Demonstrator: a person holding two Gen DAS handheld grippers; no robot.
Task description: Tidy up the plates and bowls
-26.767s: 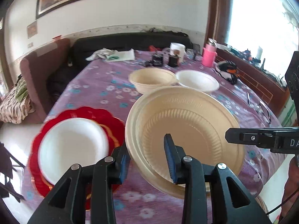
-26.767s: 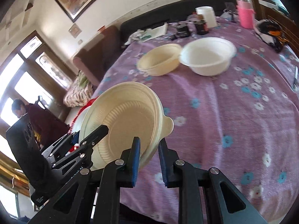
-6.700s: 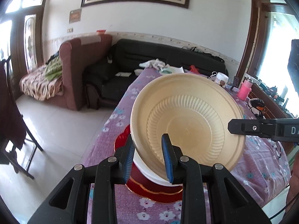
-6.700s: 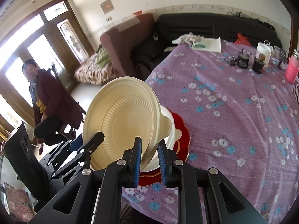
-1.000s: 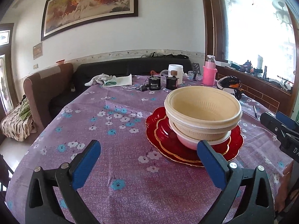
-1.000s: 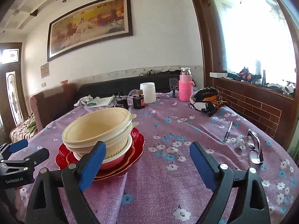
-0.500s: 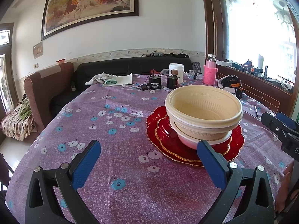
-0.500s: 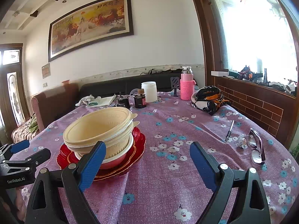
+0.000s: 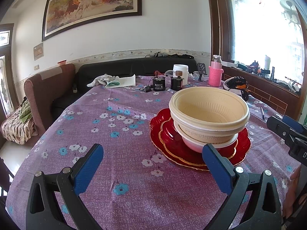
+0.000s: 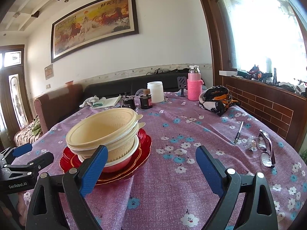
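Note:
A stack of cream bowls sits in a white bowl on nested red plates on the purple flowered tablecloth. The stack also shows in the right wrist view, with the red plates under it. My left gripper is wide open and empty, held back from the stack, which lies ahead and to its right. My right gripper is wide open and empty, with the stack ahead and to its left. Each gripper shows at the edge of the other's view.
At the table's far end stand a white jar, a pink bottle, two small dark jars and a cloth. A pen, sunglasses and a patterned cloth bundle lie on the right. A sofa stands behind.
Almost nothing has changed. Both grippers stay wide open and empty, and the stack rests where it was; the views have shifted only slightly.

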